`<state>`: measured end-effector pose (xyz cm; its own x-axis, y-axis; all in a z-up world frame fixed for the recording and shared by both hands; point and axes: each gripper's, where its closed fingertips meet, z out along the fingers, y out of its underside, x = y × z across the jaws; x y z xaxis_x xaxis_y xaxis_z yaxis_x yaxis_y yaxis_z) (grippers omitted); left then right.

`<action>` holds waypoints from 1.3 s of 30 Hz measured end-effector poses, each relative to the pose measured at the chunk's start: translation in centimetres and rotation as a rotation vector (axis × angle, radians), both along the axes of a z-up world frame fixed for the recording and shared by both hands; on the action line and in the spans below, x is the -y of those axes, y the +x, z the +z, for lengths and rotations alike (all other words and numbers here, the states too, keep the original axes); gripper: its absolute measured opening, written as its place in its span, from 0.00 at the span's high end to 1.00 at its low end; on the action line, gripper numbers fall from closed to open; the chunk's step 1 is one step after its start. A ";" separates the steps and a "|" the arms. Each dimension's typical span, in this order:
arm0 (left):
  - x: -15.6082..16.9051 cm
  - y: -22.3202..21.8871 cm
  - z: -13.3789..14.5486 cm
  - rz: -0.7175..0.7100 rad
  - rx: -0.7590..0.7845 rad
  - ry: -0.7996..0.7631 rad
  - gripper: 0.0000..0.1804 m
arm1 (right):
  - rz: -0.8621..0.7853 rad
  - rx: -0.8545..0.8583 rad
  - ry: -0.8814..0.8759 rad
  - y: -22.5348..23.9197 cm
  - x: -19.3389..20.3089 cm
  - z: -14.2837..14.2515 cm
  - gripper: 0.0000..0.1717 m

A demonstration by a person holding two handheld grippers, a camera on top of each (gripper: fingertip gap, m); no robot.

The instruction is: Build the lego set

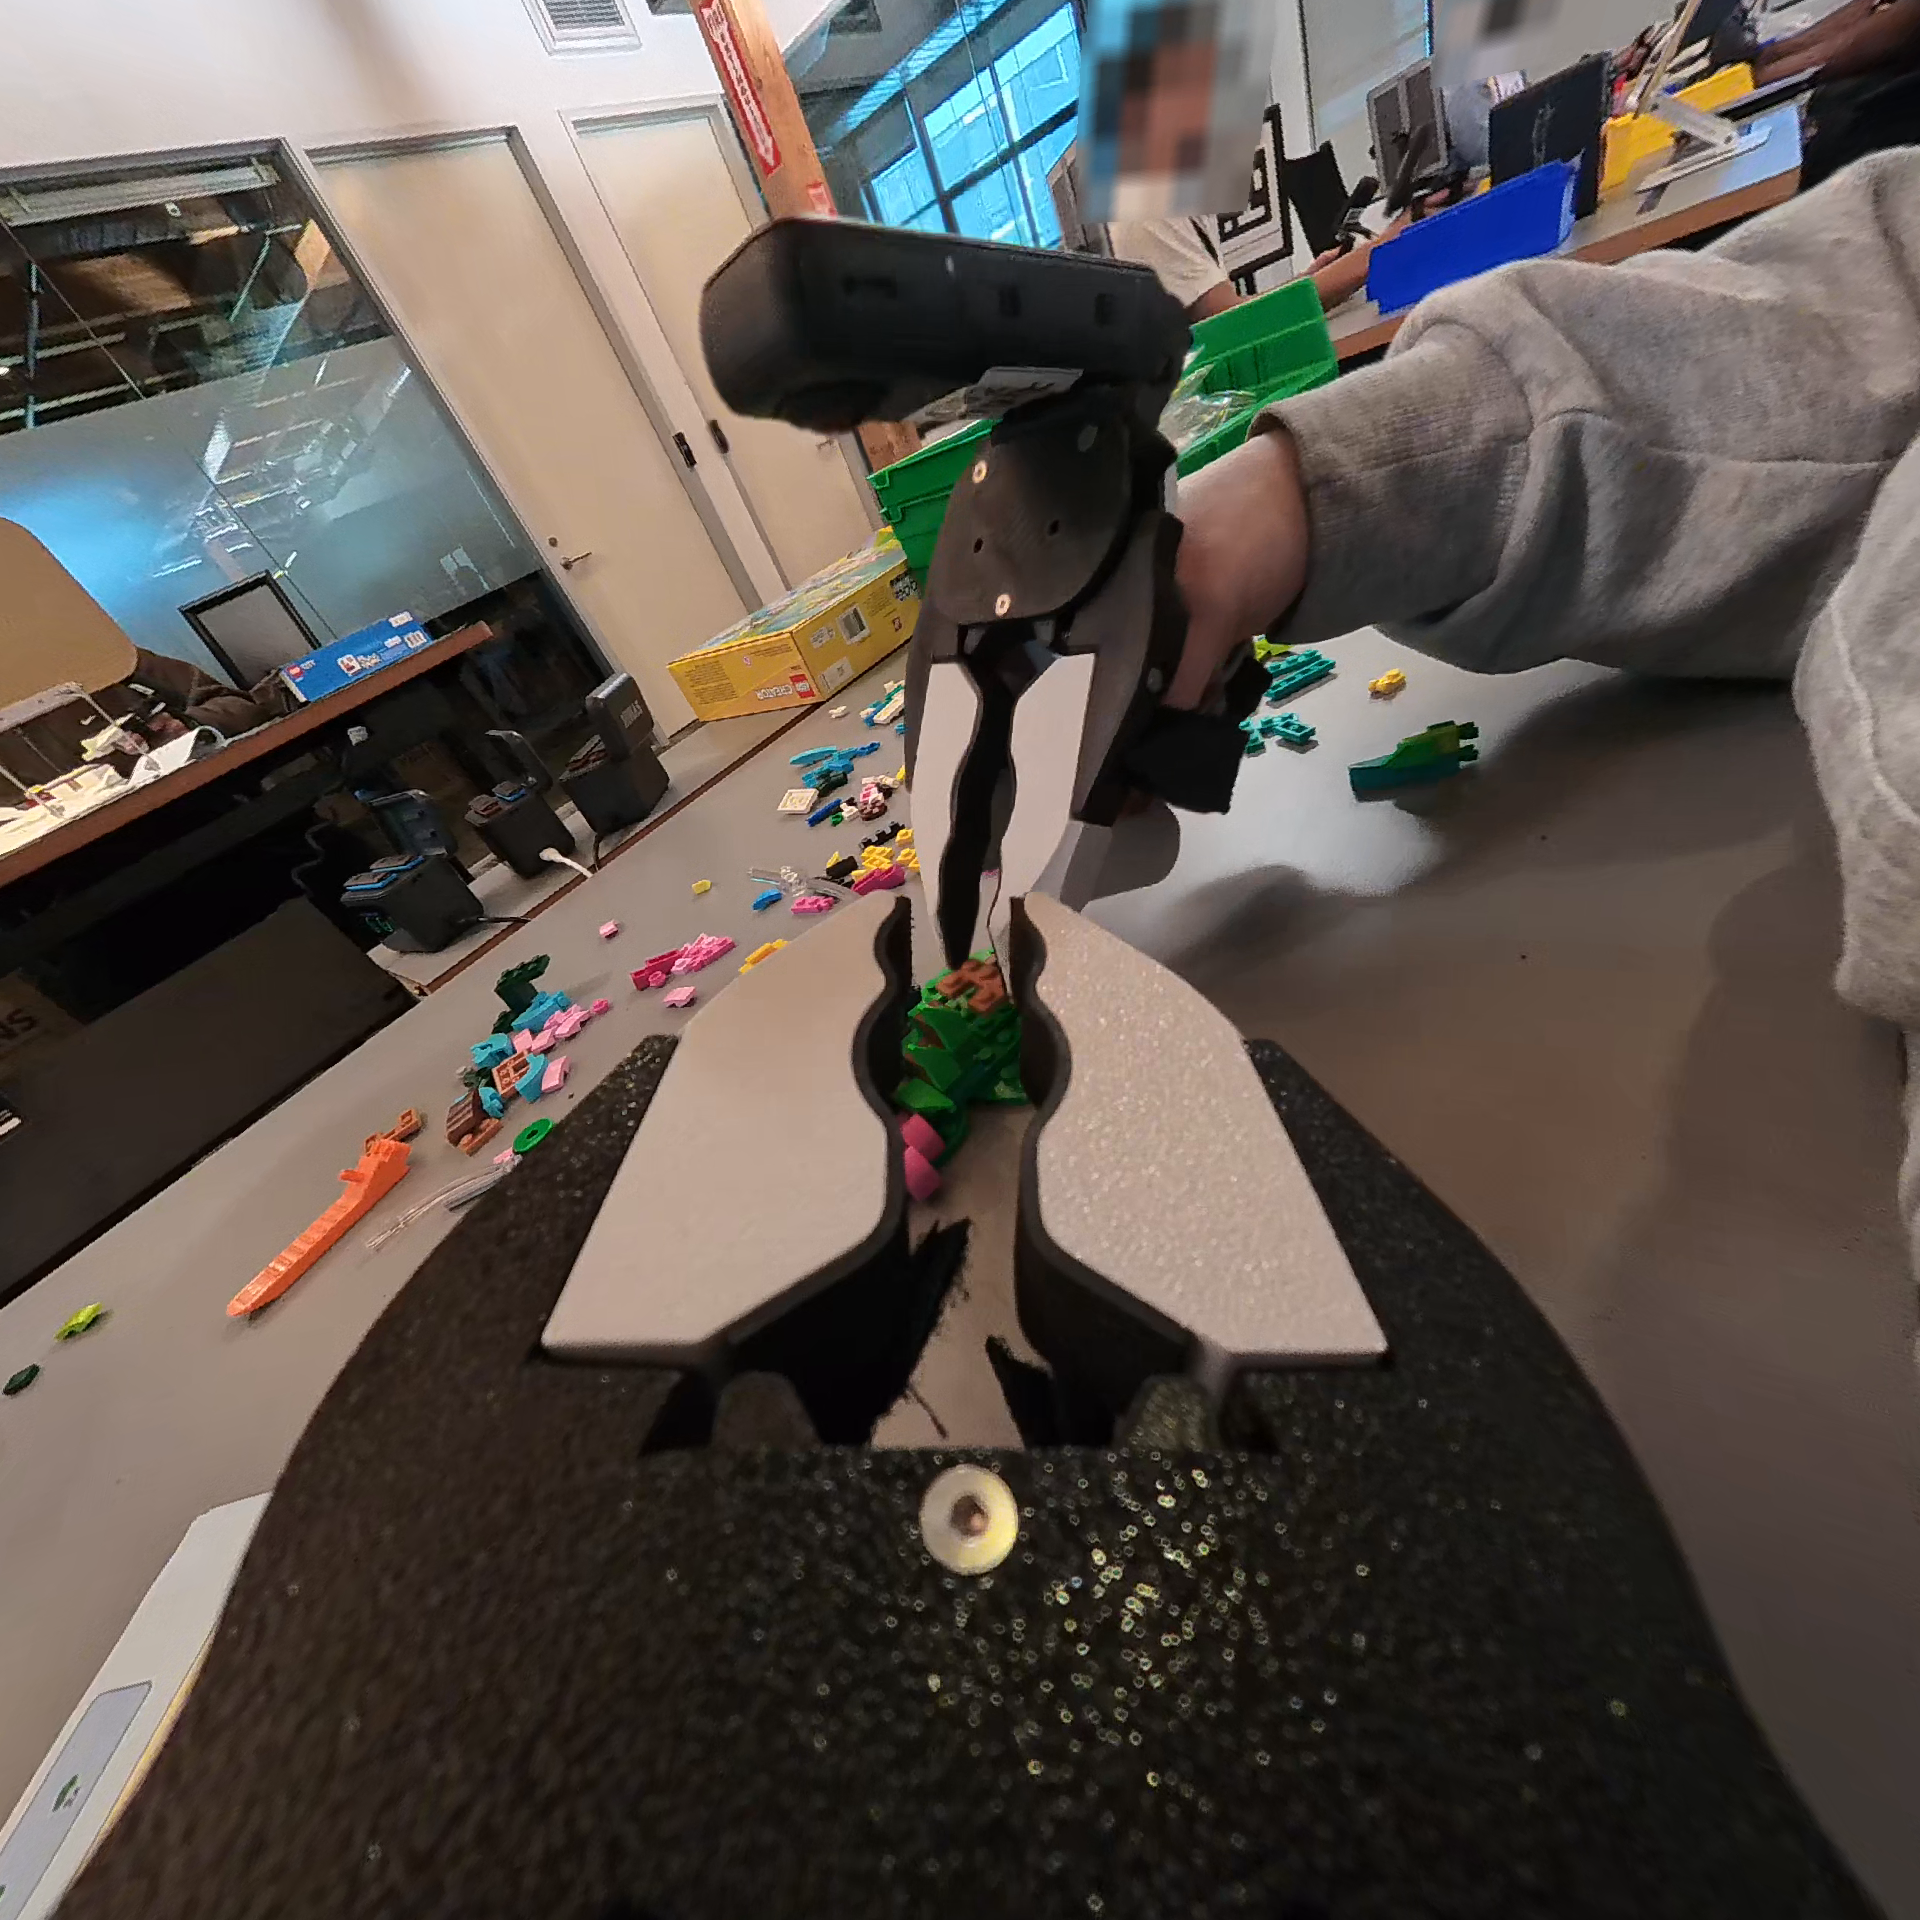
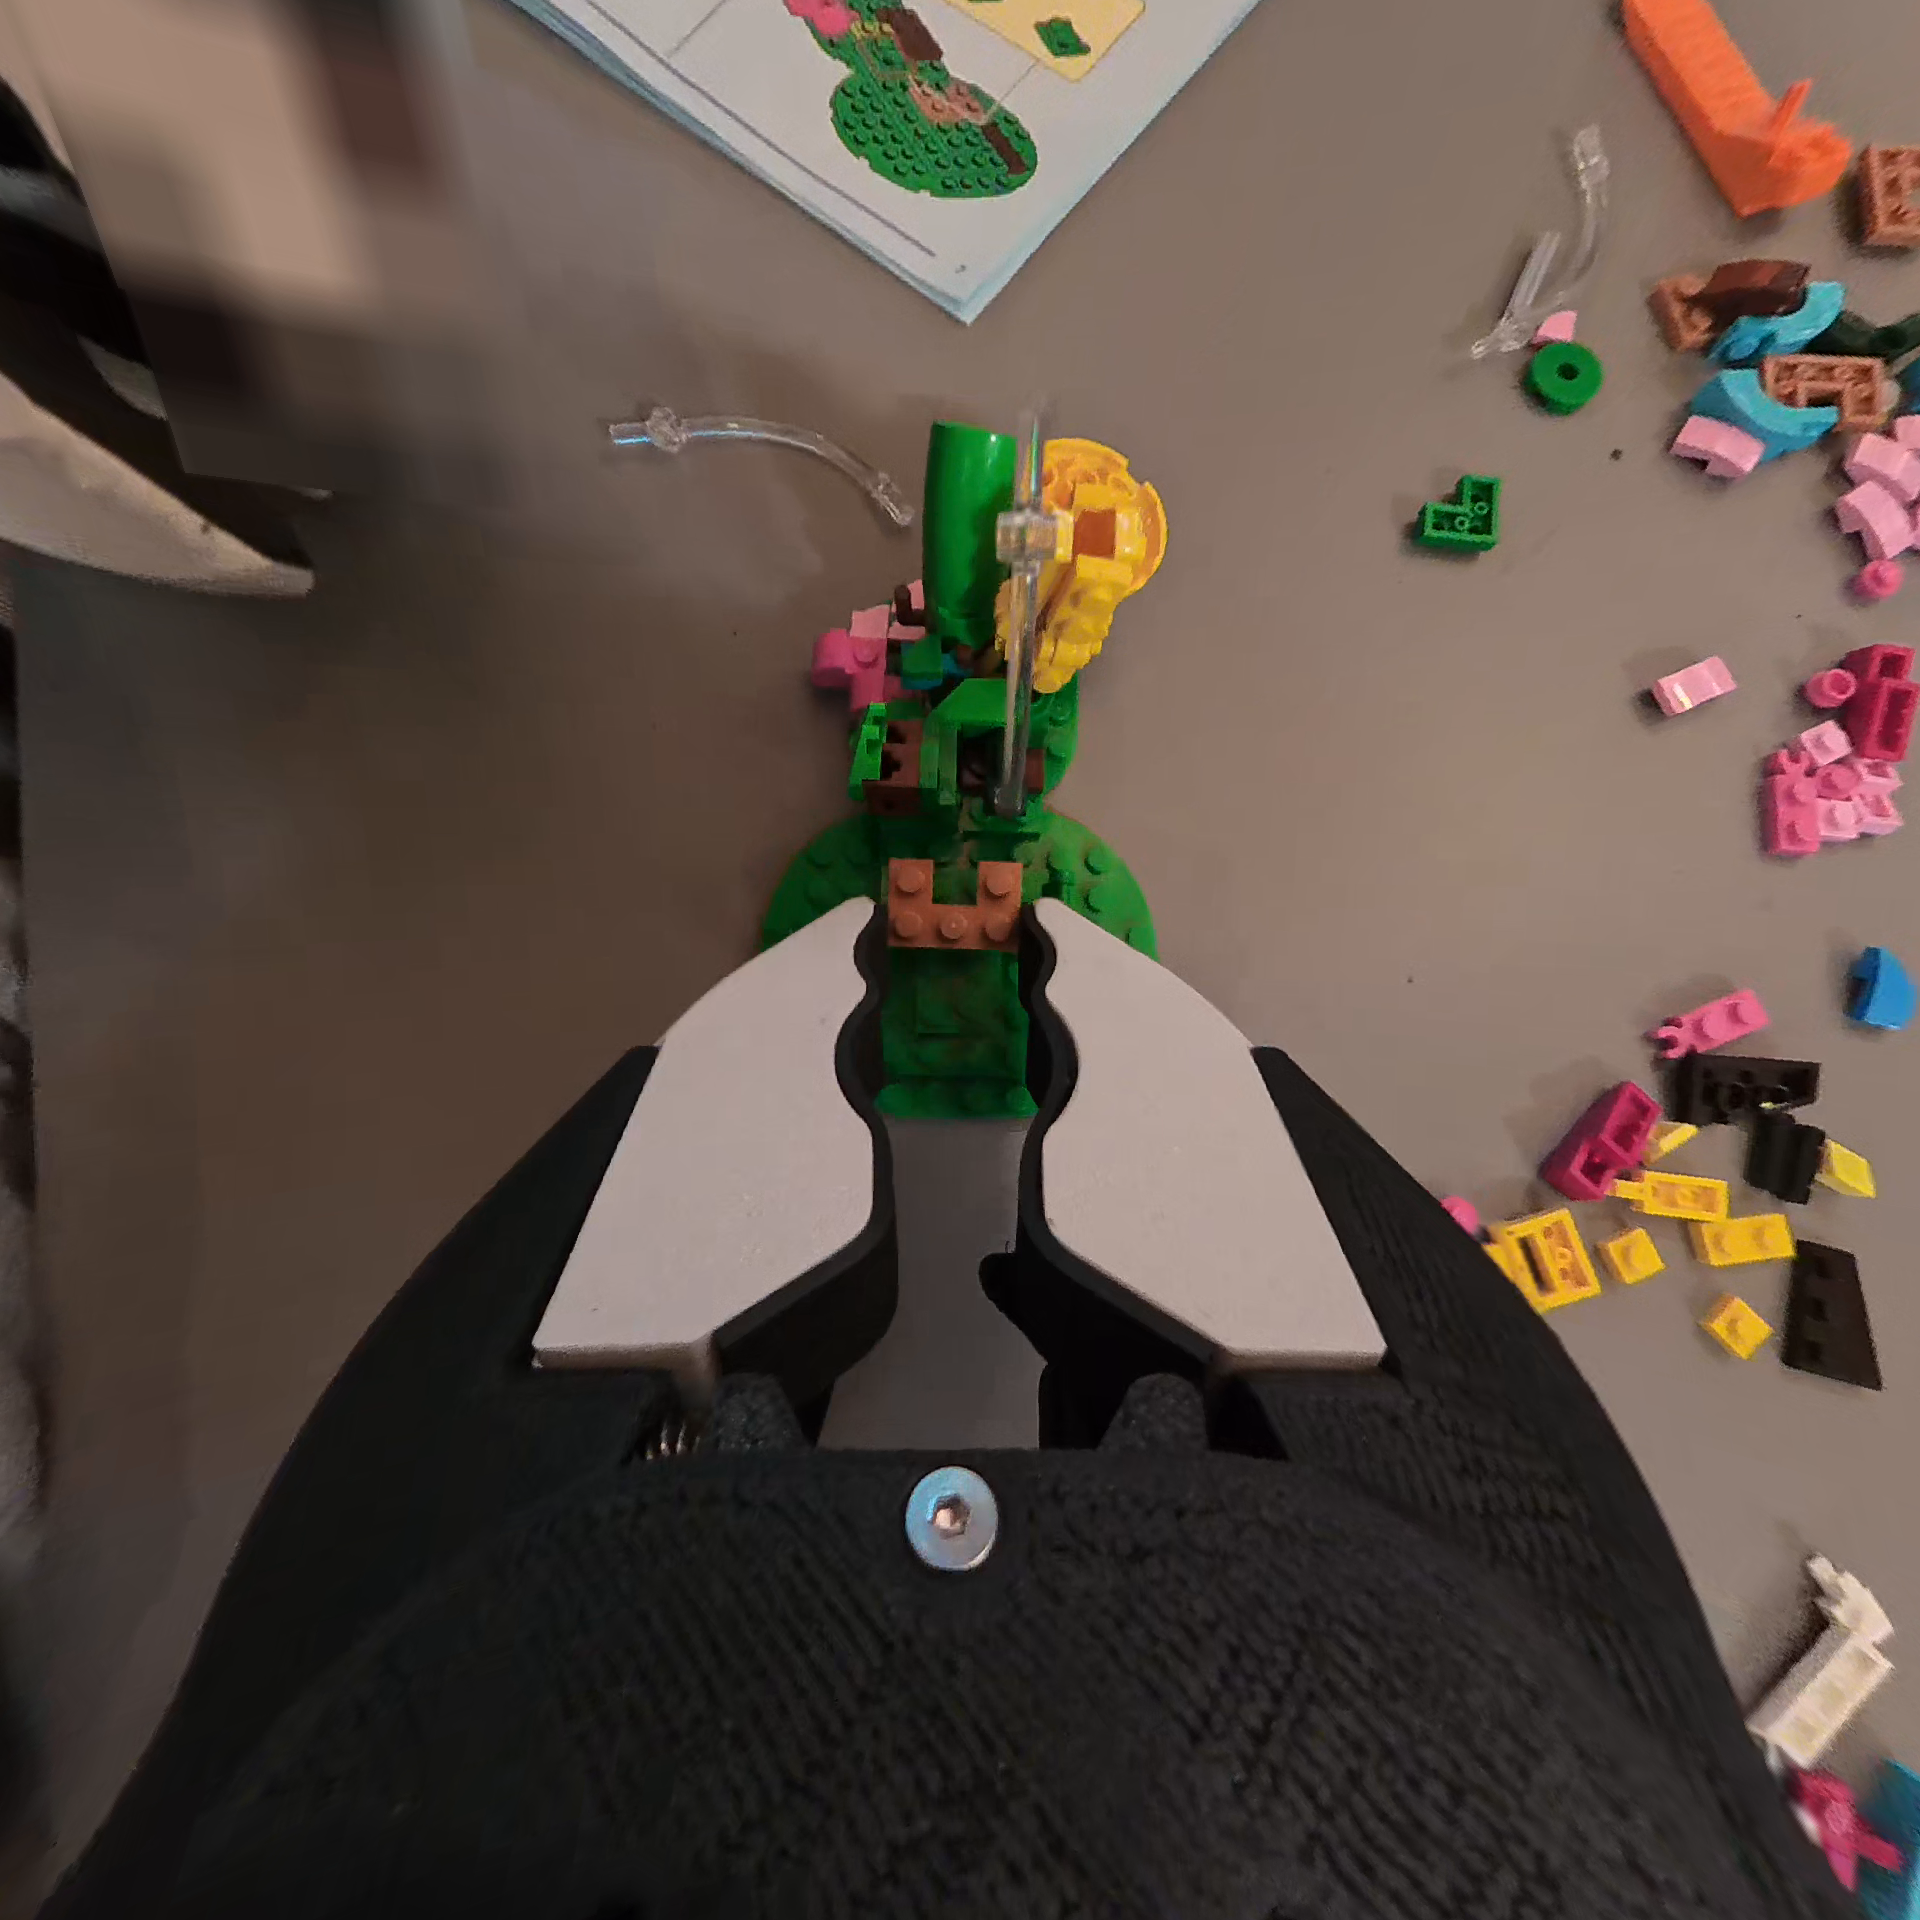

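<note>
**Evidently two claws on one brick model**

Here the right claw (image 2: 951,925) comes down from above and is clenched on a brown U-shaped plate (image 2: 951,914), a pad pressed to each of its ends; that plate sits at the near edge of the green brick model (image 2: 956,831), right over its studded base. The steep angle seems chosen so the plate goes straight down onto the studs.

The left claw (image 1: 961,997) comes in low and level, and is closed around the same green model, gripping its sides as though to brace it against the push from above. From that side the right claw's narrow fingertips (image 1: 961,883) reach down just between the left one's tips, touching the brown plate.

Beyond the plate the model carries a green stem, a yellow flower (image 2: 1091,561), pink bits and a clear rod. It rests on the grey worktop (image 2: 416,935). An open instruction booklet (image 2: 883,125) lies just past it, a loose clear curved piece (image 2: 769,447) beside it, and sorted heaps of pink, yellow, black and blue bricks (image 2: 1714,1195) to the right, with an orange brick separator (image 2: 1735,114) farther off.
</note>
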<state>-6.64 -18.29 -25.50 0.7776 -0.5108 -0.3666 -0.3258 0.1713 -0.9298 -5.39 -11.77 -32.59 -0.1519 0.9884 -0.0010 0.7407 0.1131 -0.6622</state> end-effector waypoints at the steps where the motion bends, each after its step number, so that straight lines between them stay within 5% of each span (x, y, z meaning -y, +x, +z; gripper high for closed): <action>1: 0.0 0.0 0.0 0.000 0.000 0.000 0.90 | -0.007 0.016 0.000 0.0 -0.1 -0.2 0.87; 39: 0.0 0.2 0.0 -0.006 0.002 0.001 0.90 | -0.024 0.026 0.022 -0.3 -0.5 -0.5 0.89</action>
<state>-6.46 -18.26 -25.54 0.7752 -0.5148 -0.3661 -0.3234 0.1744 -0.9301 -5.71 -11.23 -33.05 -0.1280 0.9916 0.0168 0.7604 0.1090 -0.6402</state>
